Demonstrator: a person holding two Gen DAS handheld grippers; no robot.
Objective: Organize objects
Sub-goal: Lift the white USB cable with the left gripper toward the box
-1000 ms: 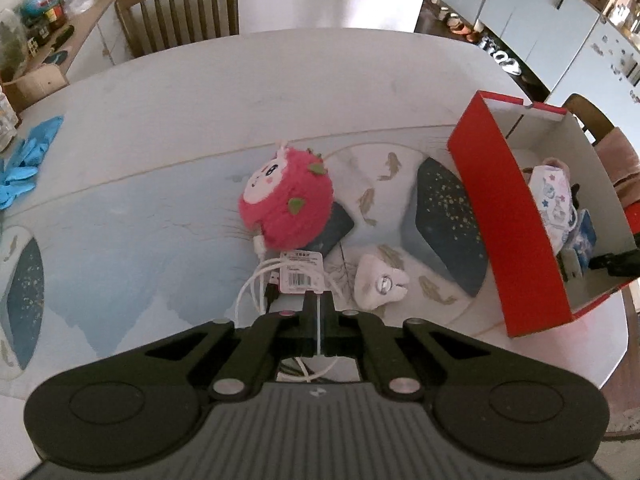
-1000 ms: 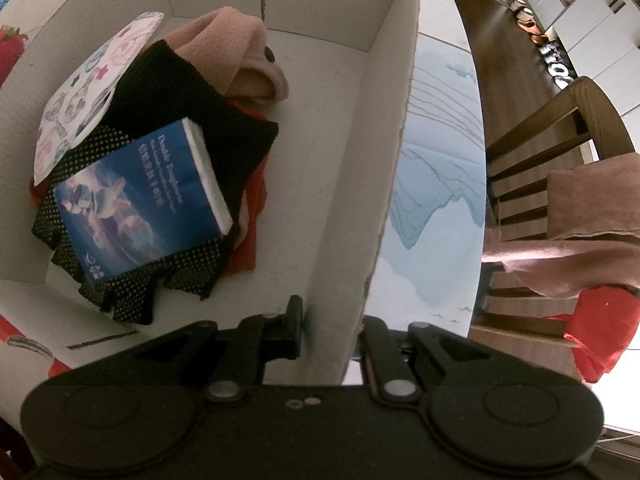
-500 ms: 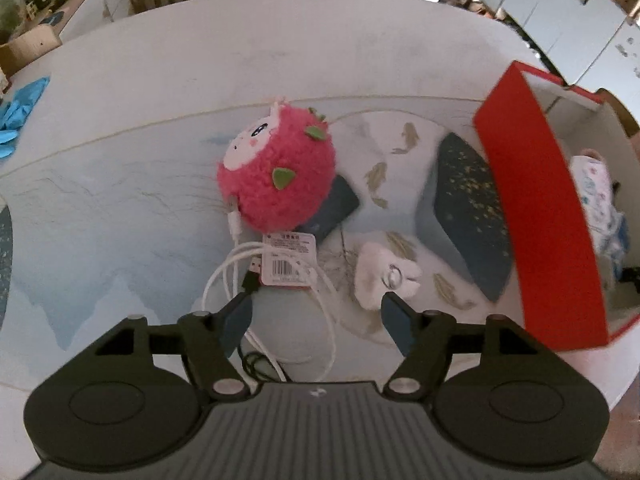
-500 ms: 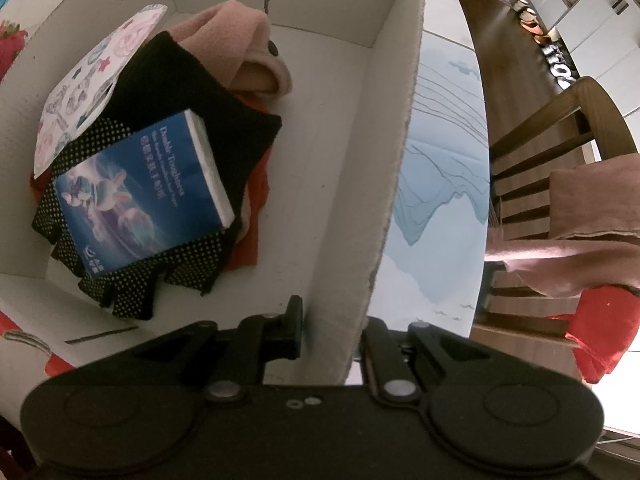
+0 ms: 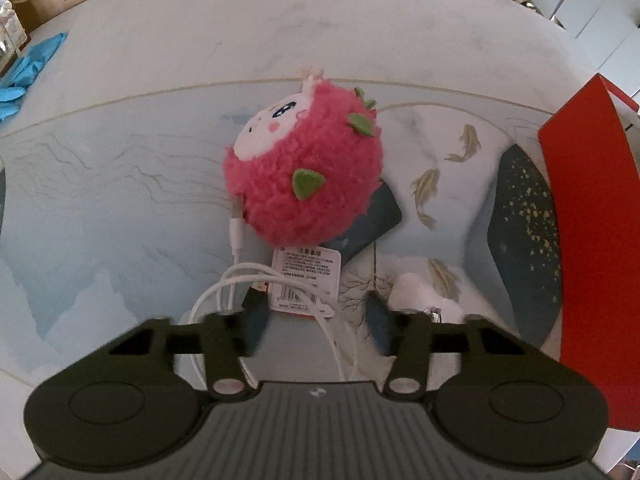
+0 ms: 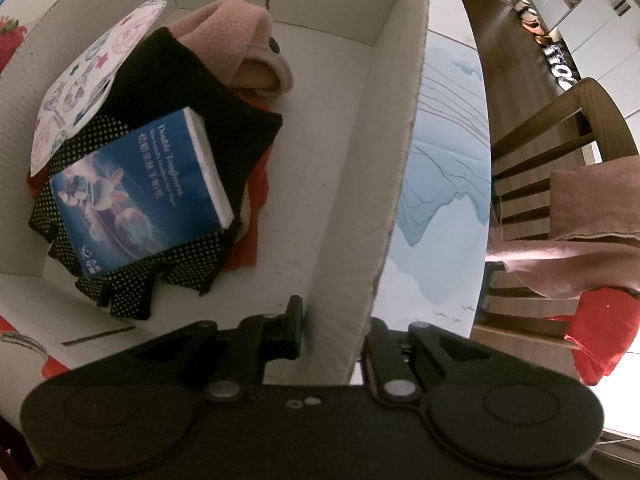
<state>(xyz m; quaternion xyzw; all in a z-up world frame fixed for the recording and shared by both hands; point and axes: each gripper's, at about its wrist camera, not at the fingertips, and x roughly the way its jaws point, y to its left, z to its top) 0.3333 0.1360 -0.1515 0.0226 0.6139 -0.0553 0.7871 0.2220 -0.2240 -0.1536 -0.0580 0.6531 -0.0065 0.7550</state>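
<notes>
The left gripper (image 5: pixel 316 316) points steeply down over the coiled white cable (image 5: pixel 240 284), its jaws part-spread and just now closing in, with the cable's loops and the plush's paper tag (image 5: pixel 306 282) lying between the fingertips but not yet pinched, as far as the blur lets me tell. The cable sits directly below and just ahead of the claw, its loose end running away toward the pink plush toy (image 5: pixel 304 168), which rests just beyond the cable on the table (image 5: pixel 120 184). The left hand is clearly the nearer one to it. A small white toy (image 5: pixel 424 296) lies just right of the cable, touching or nearly touching the right fingertip, and a dark flat item (image 5: pixel 376 220) pokes out from under the plush; the tag could be caught along with the cable. The red box (image 5: pixel 588 208) stands well right of the cable. There the right gripper (image 6: pixel 332 324) is clamped on the box wall (image 6: pixel 400 140), steadying it above the gloves (image 6: pixel 160 160) and blue packet (image 6: pixel 140 196) inside.
</notes>
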